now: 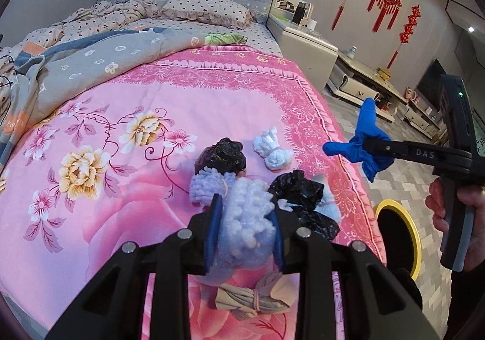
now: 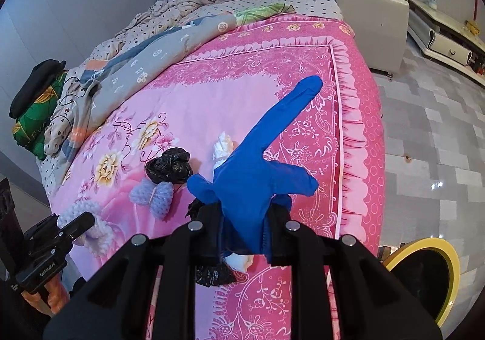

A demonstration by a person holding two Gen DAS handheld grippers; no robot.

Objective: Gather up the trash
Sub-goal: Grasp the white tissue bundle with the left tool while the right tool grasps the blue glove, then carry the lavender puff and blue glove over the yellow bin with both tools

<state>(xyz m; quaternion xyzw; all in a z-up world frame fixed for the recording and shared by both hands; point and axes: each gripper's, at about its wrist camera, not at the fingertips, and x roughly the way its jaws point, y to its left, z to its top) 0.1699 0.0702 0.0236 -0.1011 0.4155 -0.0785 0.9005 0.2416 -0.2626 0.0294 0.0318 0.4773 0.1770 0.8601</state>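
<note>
My left gripper (image 1: pixel 245 227) is shut on a pale lilac foam bundle (image 1: pixel 247 218), held just above the pink bedspread (image 1: pixel 151 127). To its right, over the bed's edge, my right gripper (image 1: pixel 368 144) is shut on a blue rubber glove (image 1: pixel 369 133). In the right wrist view the glove (image 2: pixel 260 176) sticks up from between that gripper's (image 2: pixel 244 227) jaws. On the bed lie a black bag (image 1: pixel 221 155), a white tissue wad (image 1: pixel 272 149), a second black bag (image 1: pixel 298 191), a lilac foam bow (image 2: pixel 151 193) and a beige tied cloth (image 1: pixel 257 297).
A yellow-rimmed bin (image 1: pixel 400 233) (image 2: pixel 424 273) stands on the tiled floor beside the bed's right edge. A grey quilt (image 1: pixel 91 67) and a pillow (image 1: pixel 206 6) cover the far half of the bed. A white nightstand (image 1: pixel 306 45) and low cabinets stand beyond.
</note>
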